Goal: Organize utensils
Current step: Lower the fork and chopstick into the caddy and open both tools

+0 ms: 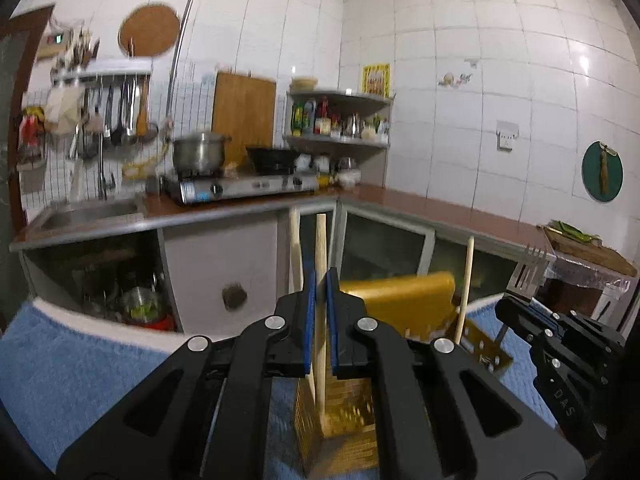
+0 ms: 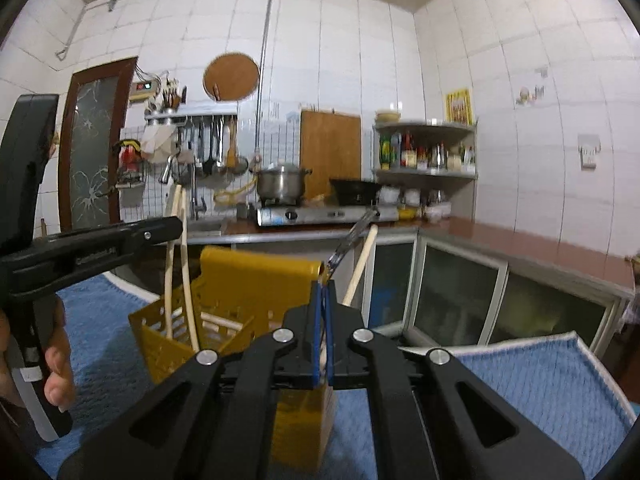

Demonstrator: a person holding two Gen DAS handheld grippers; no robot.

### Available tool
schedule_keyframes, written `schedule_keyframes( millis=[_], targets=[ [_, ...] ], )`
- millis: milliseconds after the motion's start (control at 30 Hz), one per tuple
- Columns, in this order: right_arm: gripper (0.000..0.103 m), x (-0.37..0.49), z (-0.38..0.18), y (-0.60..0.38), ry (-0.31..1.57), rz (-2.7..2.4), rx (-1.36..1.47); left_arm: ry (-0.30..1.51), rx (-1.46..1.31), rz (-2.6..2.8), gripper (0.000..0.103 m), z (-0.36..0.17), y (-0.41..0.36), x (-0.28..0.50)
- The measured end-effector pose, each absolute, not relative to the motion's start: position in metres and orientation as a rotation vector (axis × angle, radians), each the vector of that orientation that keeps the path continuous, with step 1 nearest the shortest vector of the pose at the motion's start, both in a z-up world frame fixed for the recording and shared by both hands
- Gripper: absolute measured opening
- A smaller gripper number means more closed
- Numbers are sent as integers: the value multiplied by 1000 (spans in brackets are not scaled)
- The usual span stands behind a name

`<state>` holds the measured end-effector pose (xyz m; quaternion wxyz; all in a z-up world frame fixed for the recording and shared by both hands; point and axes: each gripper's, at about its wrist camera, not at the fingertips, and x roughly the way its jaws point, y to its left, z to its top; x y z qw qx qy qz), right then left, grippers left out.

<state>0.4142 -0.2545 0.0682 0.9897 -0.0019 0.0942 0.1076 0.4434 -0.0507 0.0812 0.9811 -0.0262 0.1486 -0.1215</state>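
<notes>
Two chopsticks [image 1: 320, 264] in left tongs [image 1: 320, 280], one fork [image 2: 352, 236] in right tongs [image 2: 323, 292]

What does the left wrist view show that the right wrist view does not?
Left wrist only: the left gripper close up, shut on a pair of pale wooden chopsticks, the steel sink, and a round green wall plaque.

Right wrist only: the right gripper close up, shut on a metal fork; the brown glass-panelled door; the person's hand on the left gripper's handle.

Both: the yellow slotted plastic utensil holder on the blue towel, the steel pot on the stove.
</notes>
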Motion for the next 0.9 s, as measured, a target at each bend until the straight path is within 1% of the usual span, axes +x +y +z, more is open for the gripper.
schedule_keyframes(
  millis=[200, 267, 333, 367, 400, 433, 467, 500, 533, 567, 633, 700, 800, 900],
  targets=[
    [4, 417, 64, -255, 305, 232, 20, 380, -81, -242, 5, 76, -43, 437],
    [4, 413, 65, -255, 317, 231, 17, 397, -85, -246, 6, 77, -39, 430],
    [4, 409, 67, -255, 340, 232, 13, 415, -87, -242, 16, 78, -35, 421],
    [5, 406, 69, -255, 349, 231, 13, 422, -92, -239, 26, 80, -31, 414],
    [6, 402, 71, -256, 353, 230, 15, 425, -94, -227, 40, 81, -28, 408],
    [14, 398, 73, -257, 353, 230, 17, 424, -95, -219, 46, 82, -26, 402],
    [35, 393, 75, -258, 353, 228, 22, 419, -98, -207, 53, 84, -22, 393],
    [44, 389, 77, -259, 351, 225, 28, 420, -98, -203, 57, 85, -20, 387],
    [48, 381, 79, -260, 342, 223, 32, 430, -98, -201, 58, 86, -18, 380],
    [48, 375, 82, -259, 341, 219, 24, 437, -99, -202, 60, 87, -16, 376],
    [48, 363, 84, -258, 349, 209, 14, 450, -98, -190, 67, 87, -12, 363],
    [48, 354, 85, -261, 363, 199, 12, 458, -89, -171, 80, 85, -9, 347],
    [50, 335, 79, -264, 398, 183, 9, 474, -83, -153, 89, 79, -8, 330],
    [53, 319, 68, -269, 440, 171, 25, 502, -79, -133, 93, 70, -7, 316]
  ],
)
